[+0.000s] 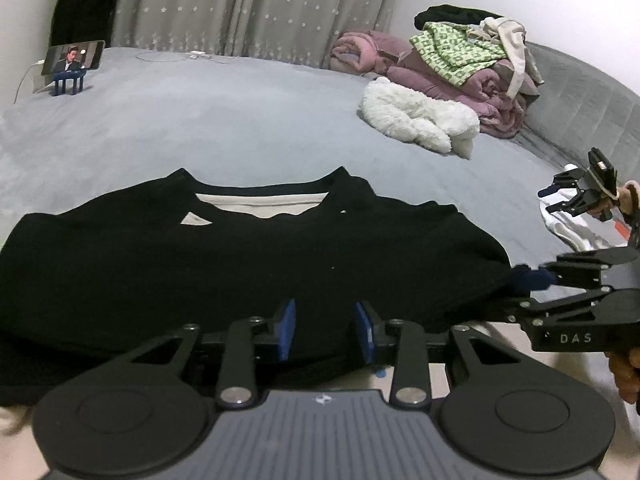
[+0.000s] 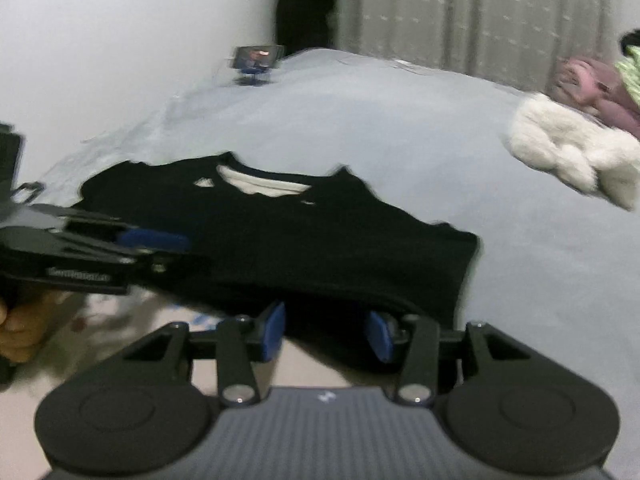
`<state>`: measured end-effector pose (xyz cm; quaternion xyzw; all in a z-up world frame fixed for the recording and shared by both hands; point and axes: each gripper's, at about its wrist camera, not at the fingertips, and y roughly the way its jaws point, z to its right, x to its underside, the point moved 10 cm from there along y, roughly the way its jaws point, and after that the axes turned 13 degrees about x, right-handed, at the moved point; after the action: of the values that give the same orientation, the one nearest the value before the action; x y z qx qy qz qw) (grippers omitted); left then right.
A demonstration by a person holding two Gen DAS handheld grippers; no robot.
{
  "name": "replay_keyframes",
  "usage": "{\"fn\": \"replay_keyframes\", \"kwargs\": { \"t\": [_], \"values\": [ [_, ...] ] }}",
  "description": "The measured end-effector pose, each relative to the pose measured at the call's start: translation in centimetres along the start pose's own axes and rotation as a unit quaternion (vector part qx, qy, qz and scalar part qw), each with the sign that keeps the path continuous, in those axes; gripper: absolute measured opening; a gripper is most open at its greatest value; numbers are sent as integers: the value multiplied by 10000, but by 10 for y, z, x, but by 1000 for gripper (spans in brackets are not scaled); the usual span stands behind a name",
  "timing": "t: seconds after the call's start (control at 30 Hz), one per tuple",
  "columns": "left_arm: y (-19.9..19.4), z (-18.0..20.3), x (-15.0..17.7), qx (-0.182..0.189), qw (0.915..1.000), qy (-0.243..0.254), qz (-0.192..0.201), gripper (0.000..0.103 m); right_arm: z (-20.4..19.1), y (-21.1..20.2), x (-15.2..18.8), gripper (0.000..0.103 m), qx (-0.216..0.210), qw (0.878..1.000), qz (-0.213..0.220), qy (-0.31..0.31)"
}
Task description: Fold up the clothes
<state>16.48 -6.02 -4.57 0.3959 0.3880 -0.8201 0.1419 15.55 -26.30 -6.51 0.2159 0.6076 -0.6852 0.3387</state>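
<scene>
Right wrist view blurred; right gripper (image 2: 326, 336) and left gripper (image 1: 326, 332) part-open over black shirt (image 1: 240, 256) hem; grip unclear.

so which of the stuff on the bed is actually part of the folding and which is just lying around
Part of the job:
- black shirt, spread flat at the near edge
- left gripper and right gripper, both at its hem

Just lying about:
- white fluffy garment
- pile of pink and green clothes, possibly next to fold
- phone on a blue stand
- grey bed cover
</scene>
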Motion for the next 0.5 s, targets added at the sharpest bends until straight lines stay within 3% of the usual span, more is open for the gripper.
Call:
{"fn": "replay_keyframes", "kwargs": {
  "t": [0.07,0.37,0.5],
  "values": [
    [0,-1,1,-9,10000,4,-14,33,11,6,9,42,211,9994,-271,20],
    [-4,-5,3,26,10000,-15,-51,32,23,-6,18,39,92,9969,-700,346],
    [-7,-5,4,43,10000,-21,-72,32,21,-13,19,50,-174,9969,-708,292]
  ]
}}
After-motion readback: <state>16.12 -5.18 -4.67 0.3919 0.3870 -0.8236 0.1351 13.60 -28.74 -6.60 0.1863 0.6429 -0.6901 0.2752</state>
